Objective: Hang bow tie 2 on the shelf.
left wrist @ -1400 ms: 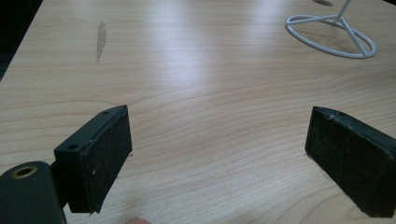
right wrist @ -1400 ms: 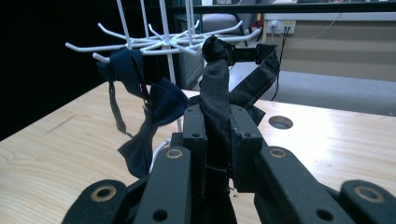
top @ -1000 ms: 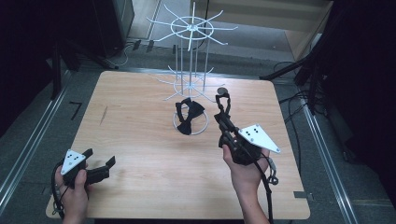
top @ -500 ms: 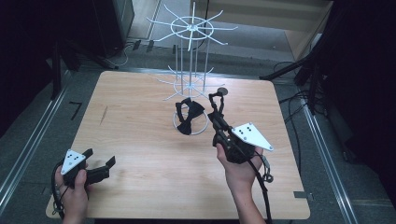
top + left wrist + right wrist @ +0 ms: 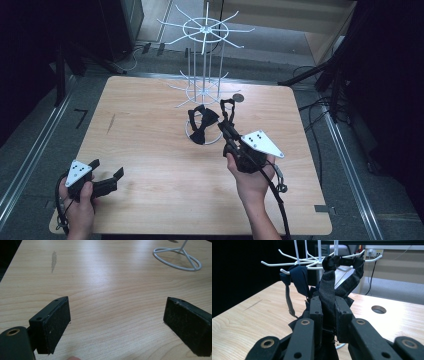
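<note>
Clenching a black strap loop point(image 5: 329, 290), the right tool point(image 5: 231, 131) holds it raised just beside the white wire rack point(image 5: 204, 35). A dark bow tie point(image 5: 201, 123) hangs on a lower hook. Released, the left tool point(image 5: 107, 175) rests low over the surface point(image 5: 150, 165).

My worktop point(image 5: 150, 150) is a pale, wood-grained rectangular board with rounded corners. At its twelve o'clock, toward the far edge, stands a white wire display rack with radiating hooks point(image 5: 205, 35); its ring-shaped wire foot point(image 5: 177, 258) rests flat on the wood. A black fabric bow tie point(image 5: 201, 122) sits at the rack's base, just above the foot; whether it touches the board I cannot tell. A small round hole point(image 5: 238, 98) lies at one o'clock. A dark, narrow smudge point(image 5: 110, 123) marks the wood at ten o'clock.
</note>
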The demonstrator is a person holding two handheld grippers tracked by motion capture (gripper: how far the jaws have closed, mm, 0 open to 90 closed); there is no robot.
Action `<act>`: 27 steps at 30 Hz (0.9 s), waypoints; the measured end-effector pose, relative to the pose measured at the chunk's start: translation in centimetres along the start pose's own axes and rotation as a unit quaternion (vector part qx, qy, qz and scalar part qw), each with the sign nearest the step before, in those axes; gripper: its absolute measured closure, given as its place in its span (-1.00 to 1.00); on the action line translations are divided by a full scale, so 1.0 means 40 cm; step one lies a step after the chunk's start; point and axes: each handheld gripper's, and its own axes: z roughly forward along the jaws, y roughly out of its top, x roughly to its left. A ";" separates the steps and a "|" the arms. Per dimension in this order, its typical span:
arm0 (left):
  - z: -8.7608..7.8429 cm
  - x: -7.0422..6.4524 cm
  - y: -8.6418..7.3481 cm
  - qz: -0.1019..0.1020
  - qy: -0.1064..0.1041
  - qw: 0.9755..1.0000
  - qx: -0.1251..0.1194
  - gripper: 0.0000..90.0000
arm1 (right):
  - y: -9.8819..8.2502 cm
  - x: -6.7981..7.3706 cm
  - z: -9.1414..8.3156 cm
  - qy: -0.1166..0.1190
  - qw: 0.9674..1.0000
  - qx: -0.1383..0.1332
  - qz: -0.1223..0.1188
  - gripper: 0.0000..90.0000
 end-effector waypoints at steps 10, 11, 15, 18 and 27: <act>0.000 0.000 0.000 0.000 0.000 1.000 0.000 -0.82 | -0.019 -0.001 0.035 0.000 1.000 0.017 0.000 0.79; 0.000 0.000 0.000 -0.001 0.000 1.000 0.000 -0.82 | -0.021 -0.002 0.039 0.000 1.000 0.018 -0.002 0.79; 0.001 0.001 0.000 0.000 -0.001 1.000 0.001 -0.82 | -0.031 -0.003 0.051 0.004 1.000 0.019 0.000 0.79; 0.000 0.001 0.000 0.000 -0.001 1.000 0.001 -0.82 | -0.038 -0.002 0.063 0.010 1.000 0.018 0.001 0.79; 0.000 0.001 0.000 0.001 -0.002 1.000 0.002 -0.82 | -0.051 -0.001 0.095 0.013 1.000 0.025 0.002 0.79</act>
